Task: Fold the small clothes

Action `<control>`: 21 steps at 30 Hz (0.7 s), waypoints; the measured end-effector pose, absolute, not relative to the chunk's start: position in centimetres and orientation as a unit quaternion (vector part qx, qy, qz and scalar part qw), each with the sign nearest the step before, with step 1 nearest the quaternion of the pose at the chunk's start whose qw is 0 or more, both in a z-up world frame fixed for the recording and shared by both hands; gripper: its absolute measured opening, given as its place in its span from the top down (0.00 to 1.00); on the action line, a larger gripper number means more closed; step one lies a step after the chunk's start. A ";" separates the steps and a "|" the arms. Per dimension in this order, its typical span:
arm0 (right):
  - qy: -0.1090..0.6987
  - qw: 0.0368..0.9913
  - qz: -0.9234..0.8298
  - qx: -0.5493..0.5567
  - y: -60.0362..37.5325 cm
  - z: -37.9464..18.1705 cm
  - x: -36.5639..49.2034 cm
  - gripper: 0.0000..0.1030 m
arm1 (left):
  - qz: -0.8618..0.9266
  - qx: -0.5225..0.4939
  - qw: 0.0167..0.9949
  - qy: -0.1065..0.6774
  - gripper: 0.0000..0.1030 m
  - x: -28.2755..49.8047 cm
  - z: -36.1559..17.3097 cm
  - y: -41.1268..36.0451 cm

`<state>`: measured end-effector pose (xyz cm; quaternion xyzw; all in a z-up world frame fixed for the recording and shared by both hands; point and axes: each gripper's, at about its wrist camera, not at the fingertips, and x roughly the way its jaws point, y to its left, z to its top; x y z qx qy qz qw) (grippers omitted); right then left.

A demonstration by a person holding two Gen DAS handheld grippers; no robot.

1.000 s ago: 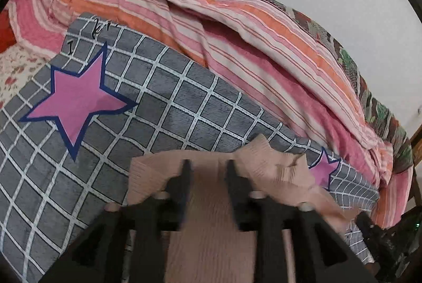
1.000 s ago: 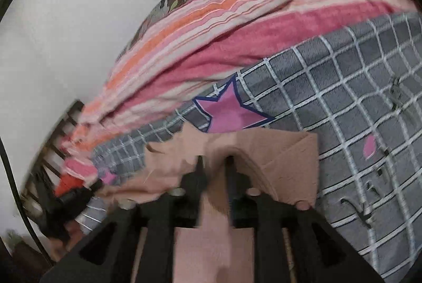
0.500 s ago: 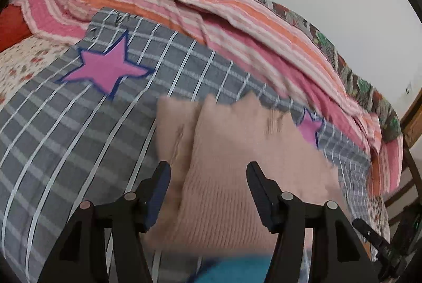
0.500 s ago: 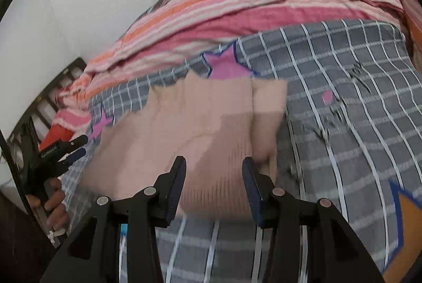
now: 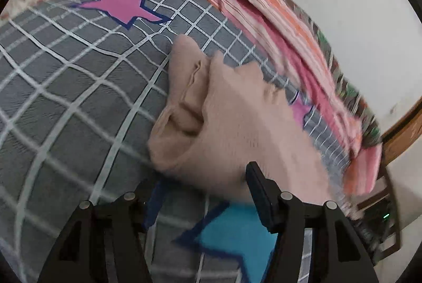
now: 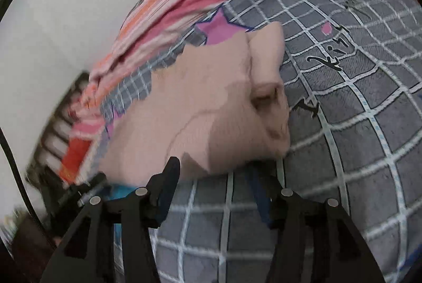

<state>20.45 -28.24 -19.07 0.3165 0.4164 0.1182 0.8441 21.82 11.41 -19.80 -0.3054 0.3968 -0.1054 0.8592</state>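
Grey checked bedspread (image 5: 66,88) with pink star (image 5: 124,6), spread over bed. Striped pink quilt (image 5: 263,14) bunched behind. Beige knit top (image 5: 237,125), folded, flat on bedspread. Left tool (image 5: 203,193) apart, empty, short of top. Right tool (image 6: 224,185) opening, empty.

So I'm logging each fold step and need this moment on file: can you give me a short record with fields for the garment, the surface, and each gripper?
garment: pink knit garment, folded, lying flat
surface: grey checked bedsheet with star prints
behind: striped quilt, bunched
left gripper: open, nothing between the fingers, near the garment's front edge
right gripper: jaws opening, nothing gripped, near the garment's front edge
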 end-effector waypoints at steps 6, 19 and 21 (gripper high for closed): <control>0.435 0.834 0.074 0.332 -28.4 -20.3 23.7 0.89 | -0.099 -0.334 0.843 0.409 0.88 24.0 -20.6 11.7; 0.395 0.850 0.097 0.334 -29.8 -16.5 17.2 0.92 | -0.122 -0.309 0.863 0.381 0.91 16.8 -16.8 10.8; 0.393 0.852 0.100 0.331 -30.2 -16.1 15.1 0.92 | -0.126 -0.293 0.868 0.381 0.91 14.8 -16.5 10.2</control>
